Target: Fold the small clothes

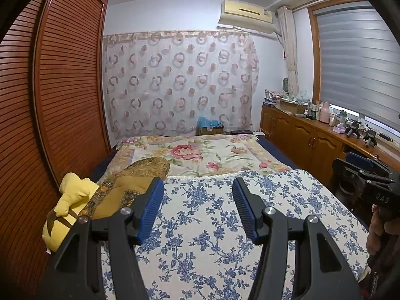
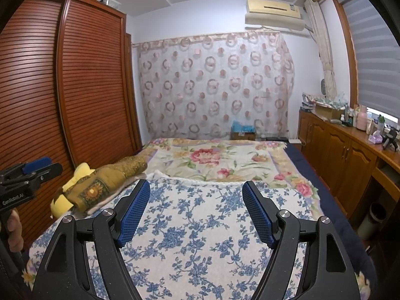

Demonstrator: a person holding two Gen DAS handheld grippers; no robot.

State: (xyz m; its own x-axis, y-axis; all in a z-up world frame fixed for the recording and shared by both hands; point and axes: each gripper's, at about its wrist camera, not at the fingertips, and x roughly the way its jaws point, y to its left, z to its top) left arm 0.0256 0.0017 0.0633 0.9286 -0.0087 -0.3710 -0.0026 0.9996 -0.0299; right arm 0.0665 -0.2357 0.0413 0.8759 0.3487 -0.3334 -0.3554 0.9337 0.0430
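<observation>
Across both wrist views: bed (image 1: 272, 147) under a blue-flowered cloth (image 1: 215, 225), rose-patterned blanket (image 1: 200, 155) beyond at 12 o'clock. At 9 o'clock, louvred wardrobe (image 1: 70, 87); at 10 o'clock, gold pillow (image 1: 130, 182) touching a yellow plush toy (image 1: 72, 195). No small garment plainly visible; possibly hidden by the fingers. Only from the right view: bin (image 2: 372, 220) on the floor at 4 o'clock, contents unclear. Left gripper (image 1: 197, 190) parted, empty, above the cloth. Right gripper (image 2: 196, 191) spread wider, empty. Cardboard box (image 1: 210, 130) at 12 o'clock, blue stuff inside.
</observation>
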